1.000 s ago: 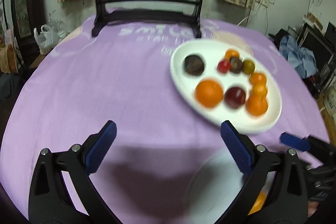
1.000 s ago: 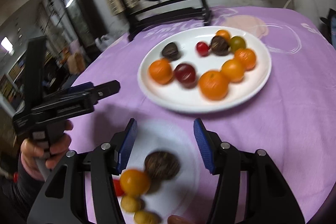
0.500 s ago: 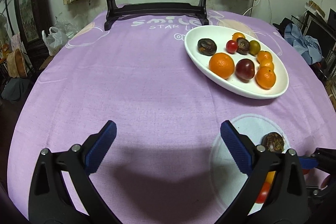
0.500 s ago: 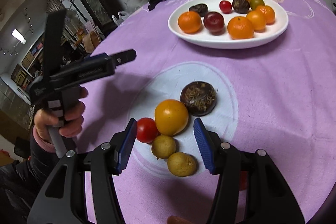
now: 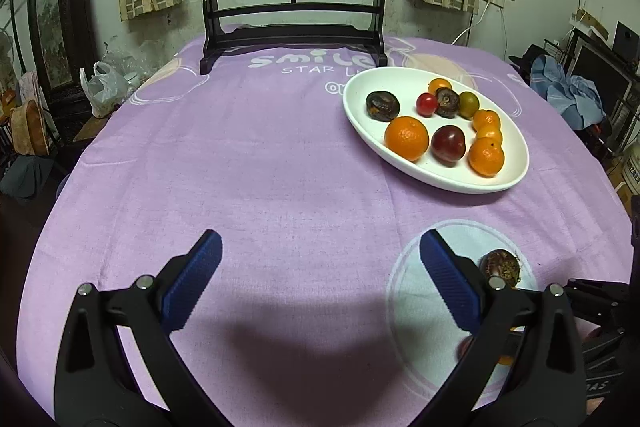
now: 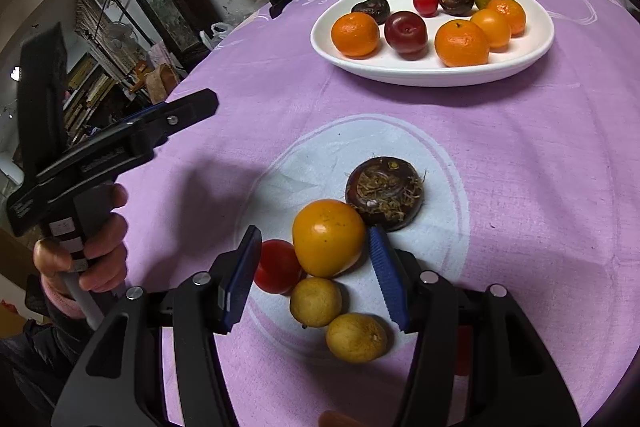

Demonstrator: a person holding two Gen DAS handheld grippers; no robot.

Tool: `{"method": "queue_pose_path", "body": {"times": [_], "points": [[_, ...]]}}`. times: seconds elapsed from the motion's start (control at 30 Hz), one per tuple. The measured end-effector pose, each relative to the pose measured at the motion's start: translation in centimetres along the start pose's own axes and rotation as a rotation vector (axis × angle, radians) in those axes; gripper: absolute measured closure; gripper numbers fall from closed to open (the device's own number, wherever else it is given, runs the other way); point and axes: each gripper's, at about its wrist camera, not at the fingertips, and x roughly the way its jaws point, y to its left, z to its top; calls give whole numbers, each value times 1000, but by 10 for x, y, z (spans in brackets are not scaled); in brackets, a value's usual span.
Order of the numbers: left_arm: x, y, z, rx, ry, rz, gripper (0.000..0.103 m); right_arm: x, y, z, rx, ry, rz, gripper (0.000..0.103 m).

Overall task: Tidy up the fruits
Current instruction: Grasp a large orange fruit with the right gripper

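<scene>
A white oval plate (image 6: 400, 77) (image 5: 460, 185) holds oranges, a dark red plum (image 6: 406, 33), a cherry tomato and dark brown fruits. Loose on the pale circle printed on the cloth lie an orange-yellow fruit (image 6: 326, 243), a red tomato (image 6: 278, 267), two small yellow fruits (image 6: 316, 301) and a dark brown fruit (image 6: 384, 193) (image 5: 500, 265). My right gripper (image 6: 314, 267) hovers open over this group, its blue pads either side of the orange-yellow fruit without pressing it. My left gripper (image 5: 320, 251) (image 6: 196, 105) is open and empty over bare cloth to the left.
A purple cloth (image 5: 240, 167) covers the round table. A dark wooden stand with a round painted panel (image 5: 294, 39) sits at the far edge. A hand (image 6: 92, 247) holds the left gripper's handle. Furniture and bags crowd the room around the table.
My right gripper has drawn back from the plate and sunk over the loose fruits, which now lie between its pads. The left gripper has shifted away, so the plate looks farther off.
</scene>
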Motion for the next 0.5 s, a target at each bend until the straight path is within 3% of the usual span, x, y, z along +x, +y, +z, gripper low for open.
{"method": "queue_pose_path", "body": {"times": [0.5], "points": [[0, -2, -3, 19, 5, 13, 2, 1, -4, 1, 38, -20, -13, 60]]}}
